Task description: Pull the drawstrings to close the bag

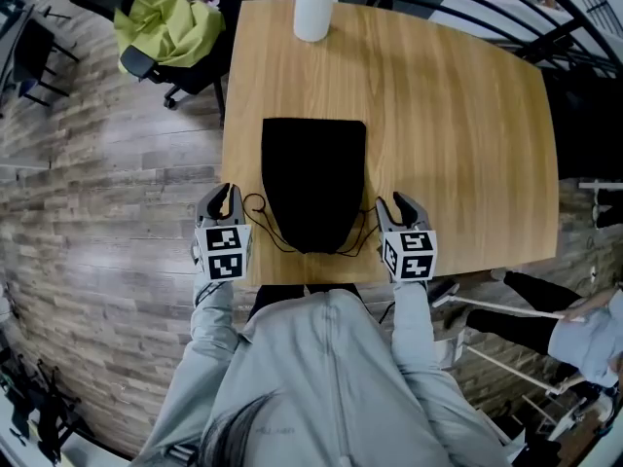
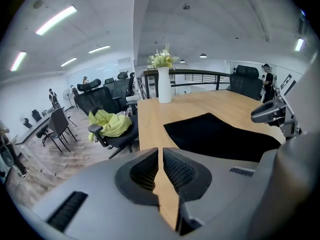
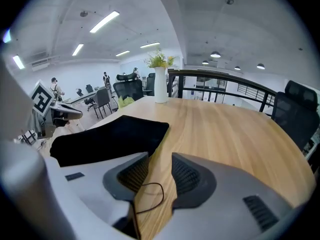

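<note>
A black drawstring bag (image 1: 313,183) lies flat on the wooden table (image 1: 458,115), its mouth toward the near edge. Thin black drawstrings (image 1: 257,208) loop out on both sides of the mouth. My left gripper (image 1: 226,202) sits just left of the bag, over the left loop. In the left gripper view the left gripper (image 2: 161,153) is shut with only a sliver of table showing between the pads. My right gripper (image 1: 397,207) stands open at the bag's right. A loop of drawstring (image 3: 152,196) lies on the table between the jaws of the right gripper (image 3: 160,159), untouched by the pads.
A white vase (image 1: 313,8) with flowers stands at the table's far edge. An office chair with a green cloth (image 1: 170,27) is off the far left corner. The table's near edge runs just under both grippers. A railing (image 1: 458,8) lies beyond the table.
</note>
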